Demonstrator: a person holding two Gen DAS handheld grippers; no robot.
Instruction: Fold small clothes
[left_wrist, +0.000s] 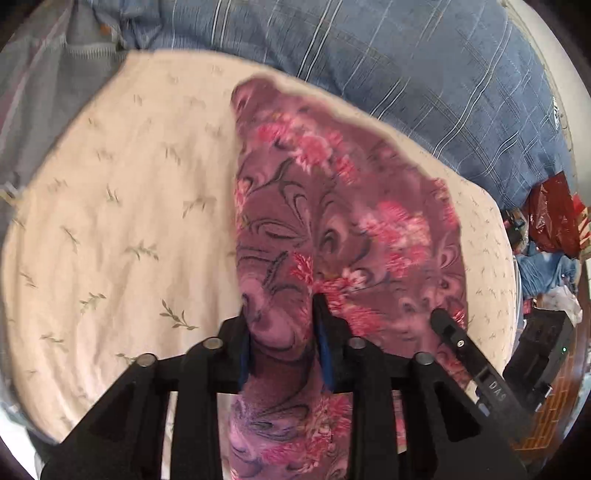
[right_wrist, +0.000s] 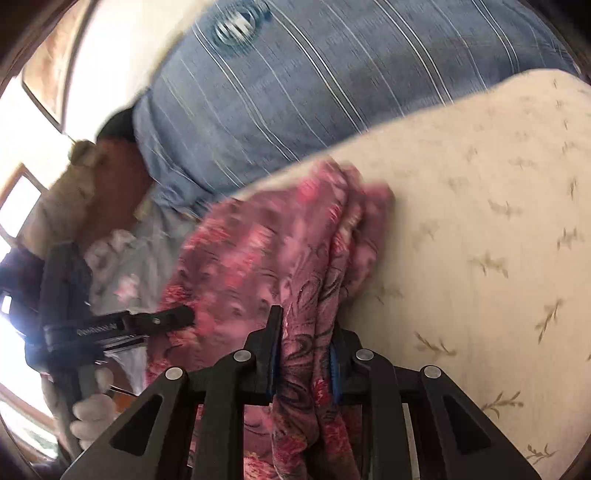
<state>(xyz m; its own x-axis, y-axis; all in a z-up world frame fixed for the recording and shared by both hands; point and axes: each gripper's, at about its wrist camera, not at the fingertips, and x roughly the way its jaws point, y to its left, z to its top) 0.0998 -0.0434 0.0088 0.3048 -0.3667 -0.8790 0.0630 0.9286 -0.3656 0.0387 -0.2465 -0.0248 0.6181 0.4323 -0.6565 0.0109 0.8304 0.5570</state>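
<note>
A purple garment with pink flowers (left_wrist: 332, 206) lies on a cream leaf-print sheet (left_wrist: 110, 206). My left gripper (left_wrist: 282, 306) is shut on the garment's near edge, with cloth bunched between its fingers. The right gripper's finger (left_wrist: 454, 332) shows at the lower right of the left wrist view, on the same edge. In the right wrist view my right gripper (right_wrist: 304, 325) is shut on a fold of the garment (right_wrist: 258, 251), which hangs over the sheet's (right_wrist: 480, 221) edge. The left gripper (right_wrist: 162, 317) shows at the left there, touching the cloth.
A blue striped quilt (left_wrist: 406, 66) lies beyond the sheet and shows in the right wrist view (right_wrist: 277, 92) too. Red bags and clothes (left_wrist: 550, 221) are piled at the right. A gloved hand (right_wrist: 92, 406) holds the left gripper's handle. Windows are at the left.
</note>
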